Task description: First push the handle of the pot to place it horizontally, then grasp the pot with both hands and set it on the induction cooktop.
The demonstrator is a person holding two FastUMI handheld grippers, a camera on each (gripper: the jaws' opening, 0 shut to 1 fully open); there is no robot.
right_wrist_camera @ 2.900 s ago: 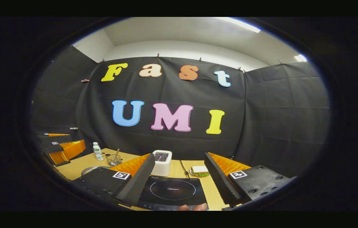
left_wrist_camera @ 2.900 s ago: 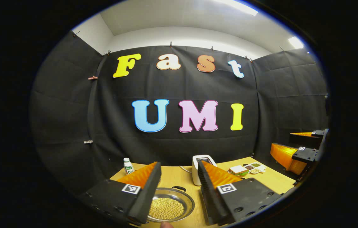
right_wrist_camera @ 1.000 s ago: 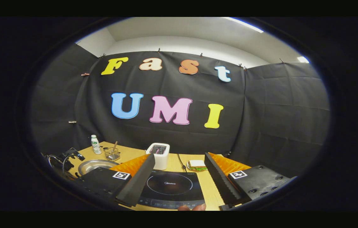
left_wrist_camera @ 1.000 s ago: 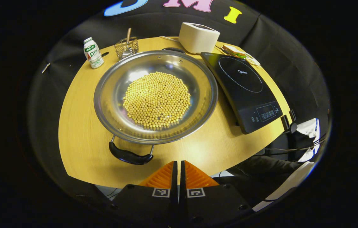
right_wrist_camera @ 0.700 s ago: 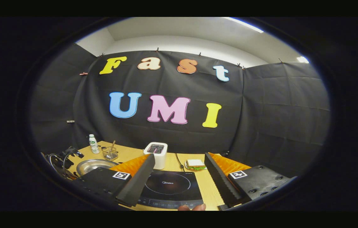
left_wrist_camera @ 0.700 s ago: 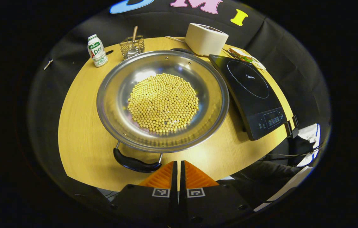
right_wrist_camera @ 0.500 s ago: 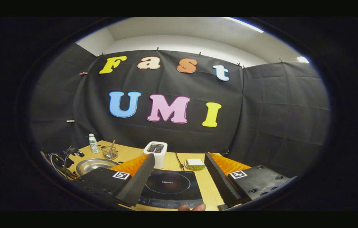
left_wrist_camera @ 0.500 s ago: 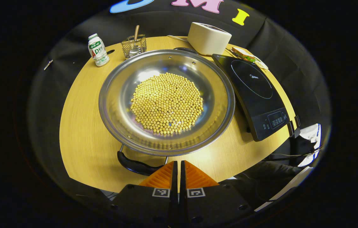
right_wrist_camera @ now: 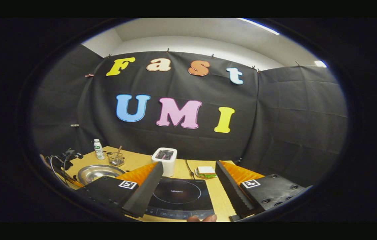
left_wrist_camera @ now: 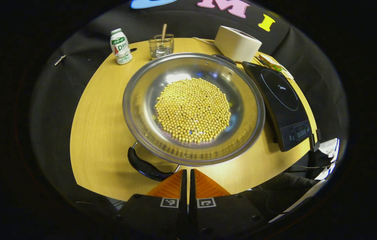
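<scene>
Two grippers: left gripper (left_wrist_camera: 187, 173) pinched together, empty, just beside the pot (left_wrist_camera: 193, 108) handle (left_wrist_camera: 147, 167) near the table (left_wrist_camera: 98, 133) front edge; right gripper (right_wrist_camera: 188, 176) spread wide, empty, above the induction cooktop (right_wrist_camera: 178, 196).

Left gripper (left_wrist_camera: 187, 173) held high, tilted steeply down, fingers pressed together, nothing between them. Right gripper (right_wrist_camera: 188, 186) held level, aimed at far wall, fingers spread wide, nothing gripped. Fingertip (right_wrist_camera: 201, 218) seen at near edge.

Ceiling strip lights (right_wrist_camera: 258, 26) brighten the booth; glare spots the pot (left_wrist_camera: 193, 108), which shadows the surface (left_wrist_camera: 102, 133); both views bend near their edges.
</scene>
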